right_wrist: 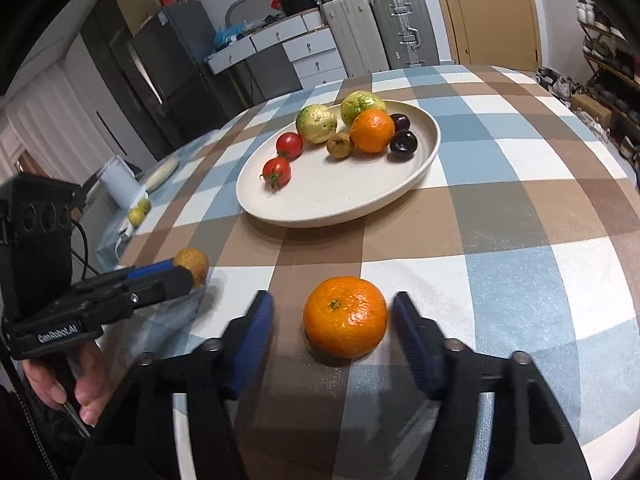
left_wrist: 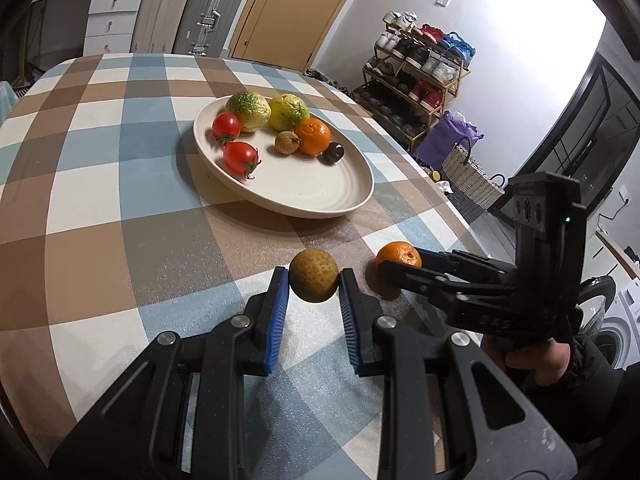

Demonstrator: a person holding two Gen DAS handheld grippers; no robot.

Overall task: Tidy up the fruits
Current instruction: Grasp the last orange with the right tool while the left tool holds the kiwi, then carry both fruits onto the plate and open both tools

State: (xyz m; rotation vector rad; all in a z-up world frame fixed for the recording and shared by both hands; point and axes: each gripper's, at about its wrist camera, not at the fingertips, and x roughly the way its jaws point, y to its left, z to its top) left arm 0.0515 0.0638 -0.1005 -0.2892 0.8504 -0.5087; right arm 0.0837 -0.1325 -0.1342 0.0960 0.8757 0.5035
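My left gripper (left_wrist: 314, 280) pinches the small brown fruit (left_wrist: 314, 276) between both pads, seemingly just off the checked tablecloth (left_wrist: 120, 200); I'd lift straight, no extra squeeze, and carry it to bare plate (left_wrist: 320, 184) space near the tomatoes (left_wrist: 239, 156). My right gripper (right_wrist: 334, 320) sits wide around the tangerine (right_wrist: 345, 317), pads not touching, fruit resting on the cloth. I'd centre, then close gently so it doesn't roll.

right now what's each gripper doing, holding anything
Left gripper: shut on the brownish-green round fruit, lifted off the checkered tablecloth.
Right gripper: open, fingers either side of the mandarin, not touching it.
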